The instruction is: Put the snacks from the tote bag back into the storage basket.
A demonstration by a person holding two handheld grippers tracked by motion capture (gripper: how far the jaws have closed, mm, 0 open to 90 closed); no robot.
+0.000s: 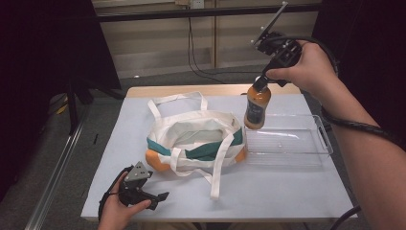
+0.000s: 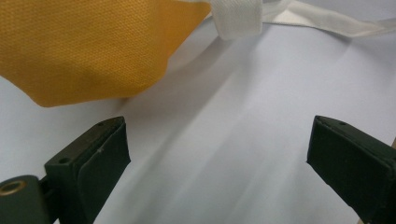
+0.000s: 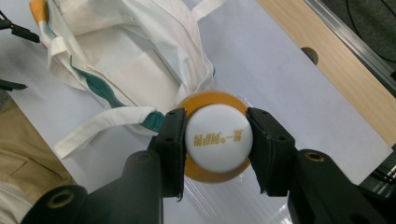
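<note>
My right gripper (image 1: 262,80) hangs an orange sauce bottle (image 1: 257,108) by its white cap (image 3: 218,135) above the left end of a clear plastic tray (image 1: 306,155). Both jaws are shut on the cap, and the right gripper (image 3: 218,136) looks straight down on it. A cream tote bag (image 1: 194,139) with green and orange panels lies open at mid-table, just left of the bottle. My left gripper (image 1: 160,200) rests open near the front left edge, pointing at the bag's orange corner (image 2: 84,46); nothing is between the left gripper's (image 2: 217,161) jaws.
A white sheet (image 1: 268,191) covers the wooden table (image 1: 191,90). The bag's white straps (image 1: 218,167) trail toward the front edge. Cables hang at the back wall, and dark screens stand on both sides.
</note>
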